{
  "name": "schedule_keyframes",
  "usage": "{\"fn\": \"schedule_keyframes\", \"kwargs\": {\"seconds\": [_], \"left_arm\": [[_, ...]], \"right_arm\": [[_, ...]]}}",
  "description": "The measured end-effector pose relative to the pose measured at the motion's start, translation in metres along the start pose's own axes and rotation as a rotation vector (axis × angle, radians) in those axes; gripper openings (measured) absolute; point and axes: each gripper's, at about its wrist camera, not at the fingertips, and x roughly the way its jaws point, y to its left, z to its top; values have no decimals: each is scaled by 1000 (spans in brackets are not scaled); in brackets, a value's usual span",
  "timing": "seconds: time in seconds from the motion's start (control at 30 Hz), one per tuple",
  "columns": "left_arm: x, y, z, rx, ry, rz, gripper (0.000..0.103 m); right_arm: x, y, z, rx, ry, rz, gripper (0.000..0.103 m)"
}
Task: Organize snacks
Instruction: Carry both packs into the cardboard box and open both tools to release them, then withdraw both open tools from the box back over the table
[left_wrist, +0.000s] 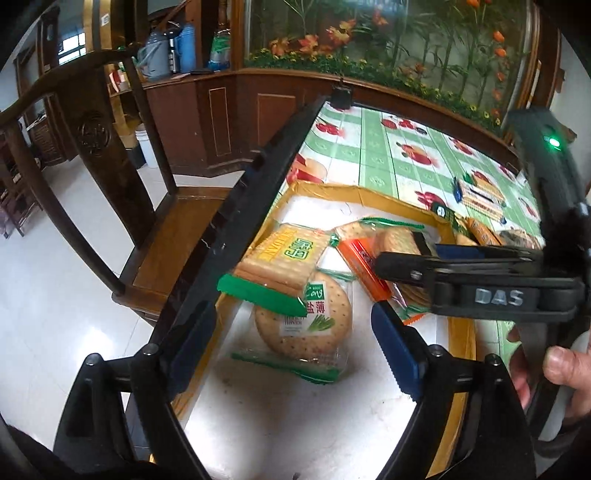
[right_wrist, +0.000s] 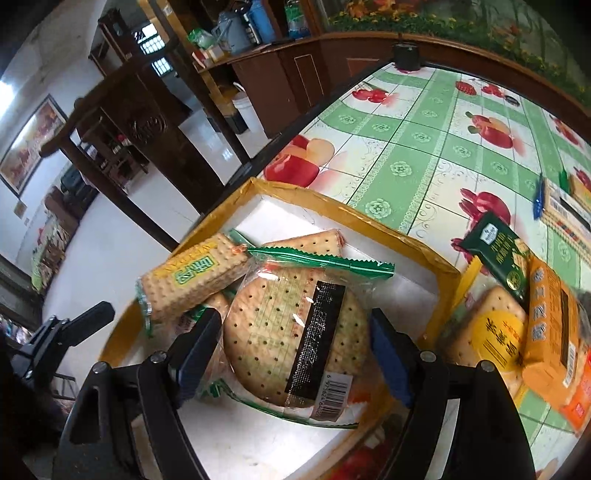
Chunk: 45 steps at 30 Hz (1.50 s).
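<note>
1. Right now my right gripper (right_wrist: 293, 349) is clenched on a round cracker packet (right_wrist: 295, 332). A pad presses each side of it, and its flat face is turned toward the camera.
2. I hold that packet over the yellow-rimmed box (right_wrist: 369, 218), near the box's right wall, so I judge the coming move to be a short drop straight in.
3. My left gripper (left_wrist: 295, 347) is released and empty. It is also over the box, to the left of the right gripper.
4. Ahead of its fingers a second round packet (left_wrist: 303, 321) lies flat on the box floor. A rectangular cracker pack (left_wrist: 280, 258) rests across its far edge, with its long axis slanting toward the box's far wall.
5. Inside the box I count two round packets, counting the held one, and at least two rectangular packs.
6. Just beyond the box's right wall, on the tablecloth (right_wrist: 424, 147), I count four more packets: a dark green one (right_wrist: 495, 258), a yellow-labelled one (right_wrist: 491, 332), an orange one (right_wrist: 550, 325) and a striped one (right_wrist: 565, 210).
</note>
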Motion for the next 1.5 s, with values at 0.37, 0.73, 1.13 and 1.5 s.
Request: {"fn": "schedule_keyframes", "kwargs": {"seconds": [0.37, 0.73, 1.13, 1.5], "left_arm": [[-7, -25, 7, 33, -36, 21, 86], [-3, -72, 17, 62, -16, -65, 87], [15, -149, 34, 137, 66, -160, 87], [56, -211, 57, 187, 148, -155, 87]], "right_arm": [[-38, -2, -3, 15, -77, 61, 82], [-90, -50, -33, 59, -142, -24, 82], [-131, -141, -83, 223, -168, -140, 82], [-159, -188, -112, 331, -207, -155, 82]]}}
